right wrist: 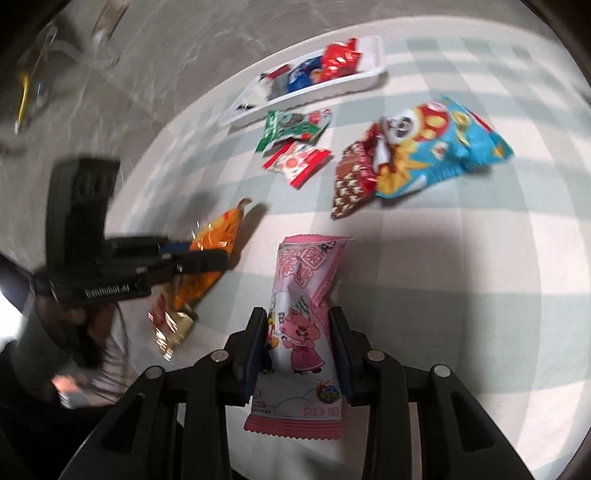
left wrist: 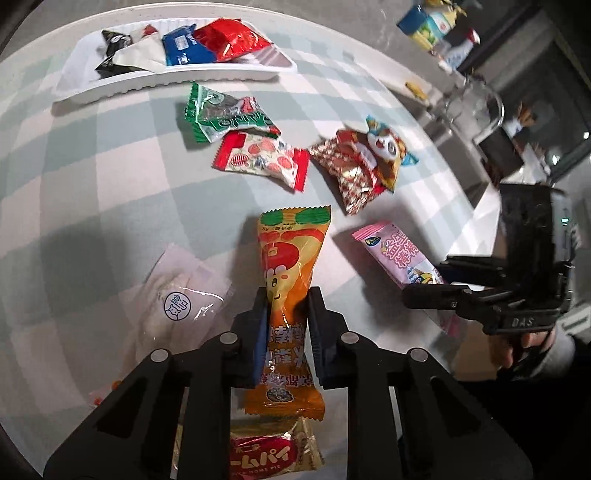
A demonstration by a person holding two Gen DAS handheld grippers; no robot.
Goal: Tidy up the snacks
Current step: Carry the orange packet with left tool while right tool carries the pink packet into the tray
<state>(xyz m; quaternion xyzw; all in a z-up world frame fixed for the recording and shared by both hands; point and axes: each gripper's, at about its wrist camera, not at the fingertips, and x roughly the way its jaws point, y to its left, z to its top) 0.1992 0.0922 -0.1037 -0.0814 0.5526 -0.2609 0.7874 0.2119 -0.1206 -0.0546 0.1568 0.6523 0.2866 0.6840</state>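
Observation:
My left gripper [left wrist: 287, 295] is shut on an orange snack packet [left wrist: 291, 254], held above the checked cloth; it also shows in the right wrist view [right wrist: 214, 240]. My right gripper [right wrist: 297, 314] is shut on a pink snack packet [right wrist: 306, 295], also seen in the left wrist view [left wrist: 399, 254]. A white tray [left wrist: 221, 75] at the far side holds several packets, red [left wrist: 229, 38], blue and black-and-white; it shows in the right wrist view [right wrist: 369, 79] too.
Loose on the cloth lie a green packet [left wrist: 221, 114], a red-and-white packet [left wrist: 262, 158], a checked brown packet [left wrist: 351, 173], a blue cartoon packet [right wrist: 443, 147], a clear white packet [left wrist: 177, 295] and a gold-red pie packet [left wrist: 262, 454]. Bottles and boxes [left wrist: 436, 22] stand beyond the cloth.

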